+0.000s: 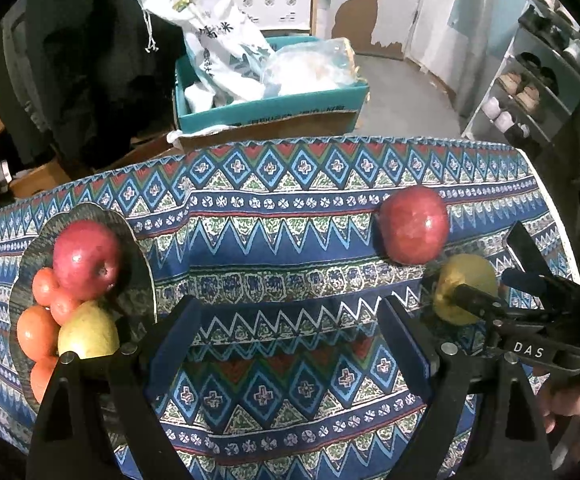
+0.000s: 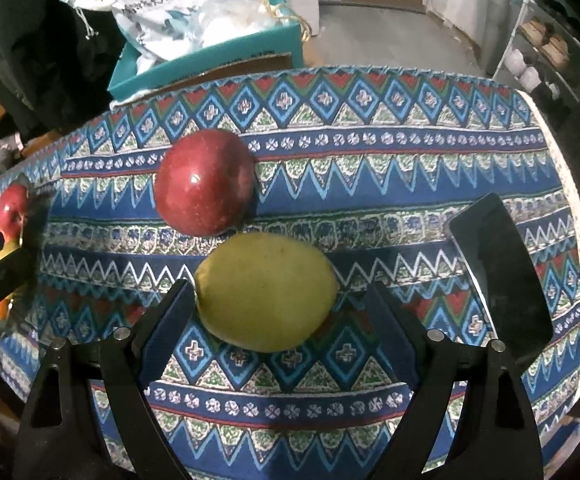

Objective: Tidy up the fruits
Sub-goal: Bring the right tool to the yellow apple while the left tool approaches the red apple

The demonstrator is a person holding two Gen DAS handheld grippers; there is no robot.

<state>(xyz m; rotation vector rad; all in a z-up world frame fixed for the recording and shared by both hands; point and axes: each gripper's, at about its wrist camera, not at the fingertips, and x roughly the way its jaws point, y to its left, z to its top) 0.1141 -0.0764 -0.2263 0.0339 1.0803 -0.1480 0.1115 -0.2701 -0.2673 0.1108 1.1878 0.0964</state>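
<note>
A dark plate point(image 1: 90, 210) at the table's left holds a red apple point(image 1: 86, 258), several small orange fruits point(image 1: 36, 332) and a yellow-green fruit point(image 1: 88, 332). On the patterned cloth to the right lie a second red apple point(image 2: 206, 182) point(image 1: 414, 224) and a yellow-green fruit point(image 2: 266, 292) point(image 1: 466, 288), close together. My right gripper point(image 2: 280, 296) point(image 1: 482, 283) is open and straddles that yellow-green fruit, with a gap at its right finger. My left gripper point(image 1: 290, 316) hangs open over bare cloth, with nothing between its fingers; the plate is just to its left.
A black phone point(image 2: 498, 276) lies on the cloth to the right of the fruit. A teal box point(image 1: 270, 108) full of white bags stands behind the table's far edge. A shoe rack point(image 1: 530, 92) stands at the far right. A hand point(image 1: 570, 412) holds the right gripper.
</note>
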